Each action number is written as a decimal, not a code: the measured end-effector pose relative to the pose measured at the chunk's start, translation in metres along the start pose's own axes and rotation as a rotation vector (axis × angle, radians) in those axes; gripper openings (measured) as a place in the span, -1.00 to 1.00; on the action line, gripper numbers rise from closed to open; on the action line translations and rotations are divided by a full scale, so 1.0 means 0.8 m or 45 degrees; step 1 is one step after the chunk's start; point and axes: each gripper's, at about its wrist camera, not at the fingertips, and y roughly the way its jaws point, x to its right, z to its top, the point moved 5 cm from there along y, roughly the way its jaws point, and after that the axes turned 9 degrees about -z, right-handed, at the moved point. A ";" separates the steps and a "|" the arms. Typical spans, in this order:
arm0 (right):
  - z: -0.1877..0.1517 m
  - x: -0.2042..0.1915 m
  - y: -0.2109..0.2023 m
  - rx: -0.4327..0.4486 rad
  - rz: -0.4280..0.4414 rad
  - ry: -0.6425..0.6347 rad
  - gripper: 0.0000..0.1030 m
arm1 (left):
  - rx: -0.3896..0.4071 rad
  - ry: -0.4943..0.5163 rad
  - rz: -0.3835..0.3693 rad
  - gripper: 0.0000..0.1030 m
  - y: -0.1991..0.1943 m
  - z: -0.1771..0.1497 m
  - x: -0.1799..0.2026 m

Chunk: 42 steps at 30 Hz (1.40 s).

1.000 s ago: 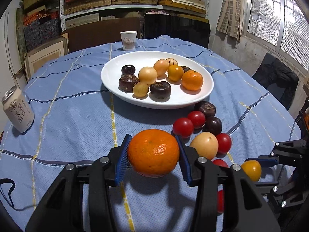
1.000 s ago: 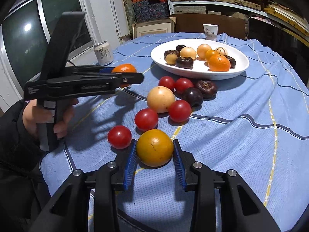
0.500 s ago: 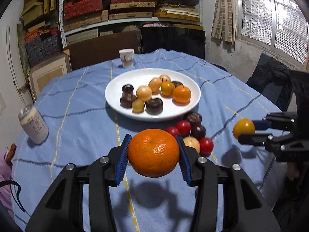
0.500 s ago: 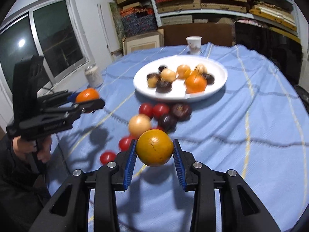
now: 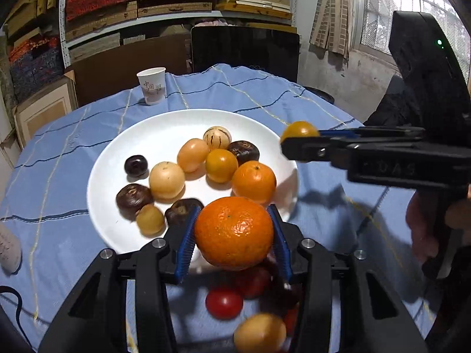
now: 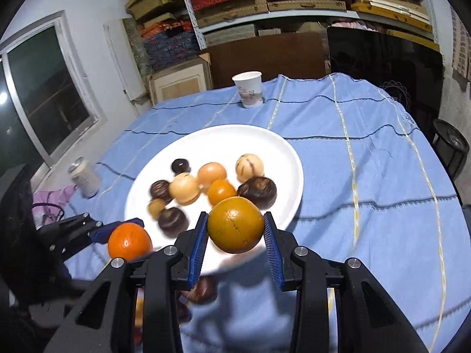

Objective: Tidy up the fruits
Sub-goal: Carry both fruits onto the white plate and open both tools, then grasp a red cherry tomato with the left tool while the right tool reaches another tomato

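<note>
Under the tangerine [image 5: 234, 232], blurred fruits [image 5: 235, 303]

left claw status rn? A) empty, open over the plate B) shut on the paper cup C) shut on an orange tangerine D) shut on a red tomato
C: in the left wrist view the left claw has both blue pads pressed on the orange tangerine, held in the air at the near rim of the white plate.
</note>
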 end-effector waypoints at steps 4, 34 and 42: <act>0.004 -0.005 0.022 0.010 -0.018 -0.027 -0.26 | -0.036 -0.021 -0.003 -0.12 0.028 0.000 -0.005; -0.103 -0.012 -0.060 0.044 0.031 0.102 0.40 | -0.060 0.035 -0.042 0.70 -0.109 -0.144 0.042; -0.156 -0.046 -0.087 0.069 0.061 0.070 0.40 | -0.126 0.057 -0.034 0.44 -0.098 -0.174 0.061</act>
